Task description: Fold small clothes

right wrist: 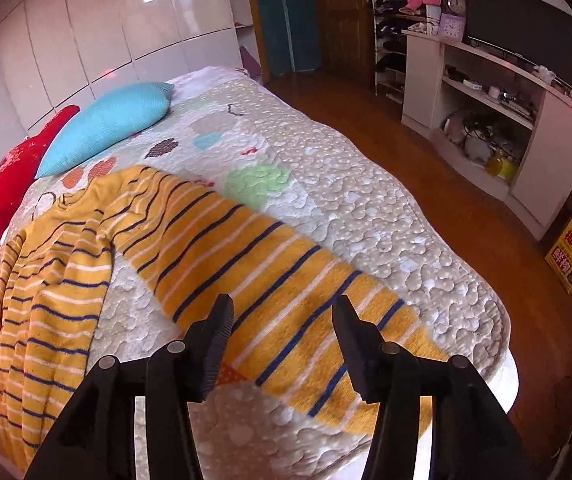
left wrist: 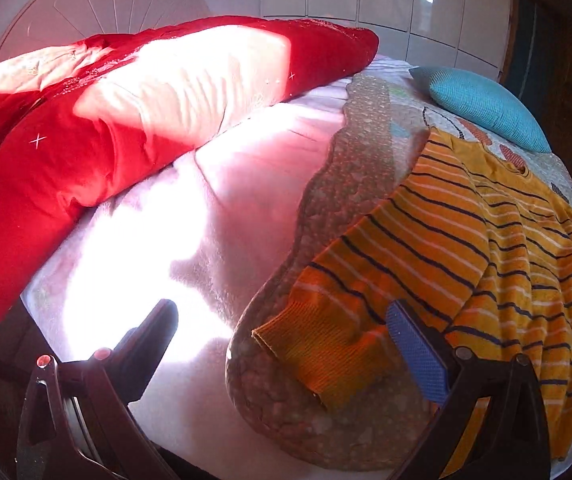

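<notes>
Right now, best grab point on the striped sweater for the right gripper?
Take the sleeve that lies flat and stretched out toward the bed corner, near its cuff end. It is a single flat layer on the quilt, so come down from above and pinch across its width. The right gripper hangs just over it, jaws open and astride the sleeve. The body is bunched, a poorer hold.

Left gripper [left wrist: 286,330]: jaws spread wide, nothing between them, one blue-padded finger [left wrist: 417,356] lit, the other in shadow. Right gripper [right wrist: 282,340]: jaws parted, empty, both dark fingers [right wrist: 216,344] angled forward and downward.
</notes>
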### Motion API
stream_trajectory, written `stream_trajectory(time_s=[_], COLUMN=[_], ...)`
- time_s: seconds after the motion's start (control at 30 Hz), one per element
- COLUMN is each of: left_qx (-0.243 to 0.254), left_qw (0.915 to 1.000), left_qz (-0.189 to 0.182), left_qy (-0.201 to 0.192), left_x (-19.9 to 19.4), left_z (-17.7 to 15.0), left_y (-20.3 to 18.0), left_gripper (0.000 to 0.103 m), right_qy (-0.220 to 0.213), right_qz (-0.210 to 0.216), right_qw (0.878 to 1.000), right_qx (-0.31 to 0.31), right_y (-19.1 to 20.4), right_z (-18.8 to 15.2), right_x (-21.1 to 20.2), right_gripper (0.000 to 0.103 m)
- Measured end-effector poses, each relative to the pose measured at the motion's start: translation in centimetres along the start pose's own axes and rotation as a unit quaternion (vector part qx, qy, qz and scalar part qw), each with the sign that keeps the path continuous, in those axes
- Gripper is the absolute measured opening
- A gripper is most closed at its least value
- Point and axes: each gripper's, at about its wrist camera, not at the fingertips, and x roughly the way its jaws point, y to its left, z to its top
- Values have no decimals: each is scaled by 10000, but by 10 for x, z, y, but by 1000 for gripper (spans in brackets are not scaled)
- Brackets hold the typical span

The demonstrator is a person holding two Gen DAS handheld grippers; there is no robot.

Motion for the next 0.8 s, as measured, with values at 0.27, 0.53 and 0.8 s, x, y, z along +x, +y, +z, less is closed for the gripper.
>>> stream_trajectory(time_s=[0.27, 0.53, 0.8], left_qx=[-9, -377, -809], left_qw=[9943, 9979, 9966], left_qz=[-607, 531, -115], left_qy=[873, 59, -91], left_x=[68, 40, -3], left_z=[8, 59, 47], left_y=[-1, 51, 83], left_gripper=[33, 3, 39], right_qy=[229, 388, 769], right_qz=[128, 329, 1482], right_qw=[9973, 9943, 9838], right_qx=[-691, -936, -651], right_y=[57, 98, 123], right_z=[-39, -49, -63], right_x=[-7, 0, 5], right_gripper=[56, 56, 56])
